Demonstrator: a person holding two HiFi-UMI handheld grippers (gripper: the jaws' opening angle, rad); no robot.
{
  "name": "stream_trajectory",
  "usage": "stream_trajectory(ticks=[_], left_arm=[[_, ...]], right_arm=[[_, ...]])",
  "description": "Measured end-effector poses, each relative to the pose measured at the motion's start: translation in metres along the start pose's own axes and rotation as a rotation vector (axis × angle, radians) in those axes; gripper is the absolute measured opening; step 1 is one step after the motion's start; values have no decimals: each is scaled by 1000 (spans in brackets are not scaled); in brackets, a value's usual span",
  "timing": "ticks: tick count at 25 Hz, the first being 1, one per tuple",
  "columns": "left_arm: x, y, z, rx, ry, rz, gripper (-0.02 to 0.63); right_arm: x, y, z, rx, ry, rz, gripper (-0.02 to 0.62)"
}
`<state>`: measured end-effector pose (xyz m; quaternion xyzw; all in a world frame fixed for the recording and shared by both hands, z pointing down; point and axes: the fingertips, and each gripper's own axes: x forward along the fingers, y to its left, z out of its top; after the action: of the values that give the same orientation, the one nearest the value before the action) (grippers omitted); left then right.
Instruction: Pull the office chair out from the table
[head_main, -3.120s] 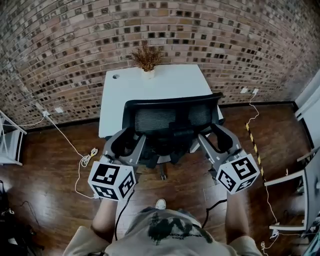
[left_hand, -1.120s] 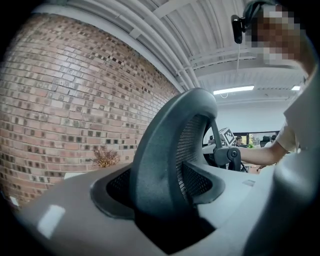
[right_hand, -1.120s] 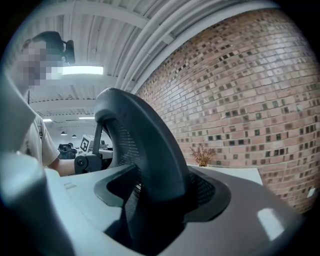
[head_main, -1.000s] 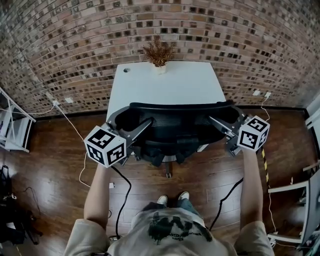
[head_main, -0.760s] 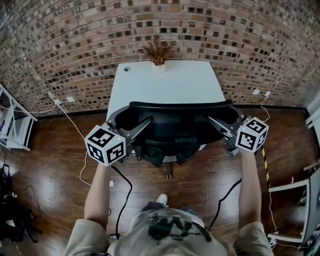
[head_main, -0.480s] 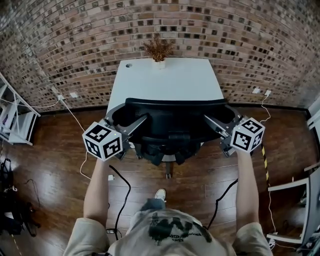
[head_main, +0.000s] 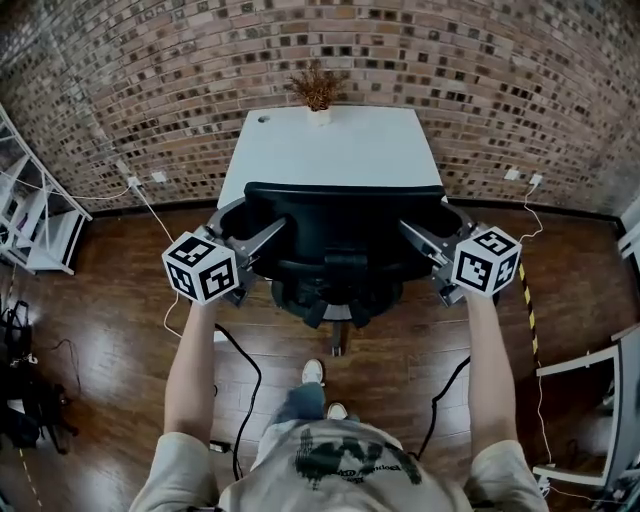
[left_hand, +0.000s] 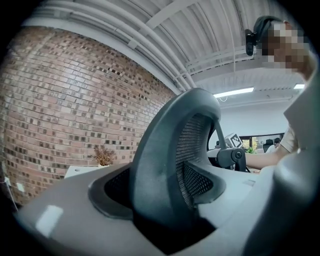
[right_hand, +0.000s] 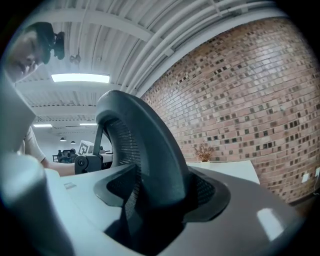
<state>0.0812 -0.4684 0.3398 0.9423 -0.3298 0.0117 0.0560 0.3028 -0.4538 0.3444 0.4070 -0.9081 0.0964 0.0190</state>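
The black mesh-backed office chair (head_main: 345, 240) stands in front of the white table (head_main: 340, 150), its backrest towards me. My left gripper (head_main: 252, 222) is shut on the backrest's left rim, and my right gripper (head_main: 432, 222) on its right rim. In the left gripper view the curved backrest edge (left_hand: 160, 165) fills the gap of the left gripper (left_hand: 165, 205), with both jaws pressed on it. The right gripper view shows the same: the backrest rim (right_hand: 150, 160) is clamped in the right gripper (right_hand: 155, 205). The seat and base are mostly hidden under the backrest.
A dried plant in a small pot (head_main: 318, 92) sits at the table's far edge against the brick wall (head_main: 450, 60). Cables (head_main: 240, 370) trail over the wooden floor. White shelving (head_main: 40, 220) stands at the left, white furniture (head_main: 590, 380) at the right. My shoes (head_main: 313, 372) are behind the chair.
The chair has rolled back from the table towards me, with both grippers still clamped on its backrest. More tabletop now shows beyond the backrest, and my feet have stepped back.
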Motion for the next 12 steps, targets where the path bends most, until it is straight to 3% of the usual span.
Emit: stream_trajectory(ticks=[12], left_arm=[[-56,-59,-15,-28,9,39,320]], right_arm=[[-47,48,-16,-17,-6,34,307]])
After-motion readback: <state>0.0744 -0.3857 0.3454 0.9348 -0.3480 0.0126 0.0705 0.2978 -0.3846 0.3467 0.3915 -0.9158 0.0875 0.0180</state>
